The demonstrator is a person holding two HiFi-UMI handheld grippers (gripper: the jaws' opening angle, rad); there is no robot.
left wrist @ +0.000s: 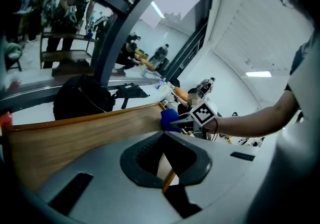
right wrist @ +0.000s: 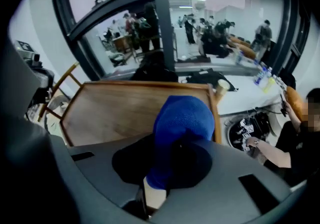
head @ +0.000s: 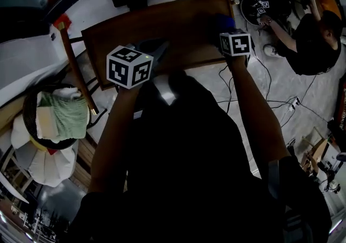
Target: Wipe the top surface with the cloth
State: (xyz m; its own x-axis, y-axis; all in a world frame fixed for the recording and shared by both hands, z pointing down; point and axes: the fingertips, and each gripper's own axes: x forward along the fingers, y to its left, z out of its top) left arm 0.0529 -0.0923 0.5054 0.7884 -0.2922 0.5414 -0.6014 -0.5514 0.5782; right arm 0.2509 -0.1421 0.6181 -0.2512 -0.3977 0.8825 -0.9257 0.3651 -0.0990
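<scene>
A brown wooden table top [head: 162, 25] lies ahead of me in the head view. The blue cloth [right wrist: 182, 123] is bunched in my right gripper [right wrist: 155, 188], which is shut on it and presses it onto the table's far right corner [head: 224, 21]. My left gripper [head: 158, 51] sits at the table's near edge. Its jaws [left wrist: 167, 180] are closed together on the edge of the wood. From the left gripper view, the cloth [left wrist: 169, 118] and the right gripper's marker cube [left wrist: 204, 113] show at the far end of the table [left wrist: 75, 138].
A round basket [head: 32, 128] with a green cloth stands at the left, beside a wooden chair frame [head: 75, 69]. A black bag [left wrist: 82, 98] lies on the white ledge behind the table. A person [head: 313, 36] crouches at the right among cables [head: 270, 96].
</scene>
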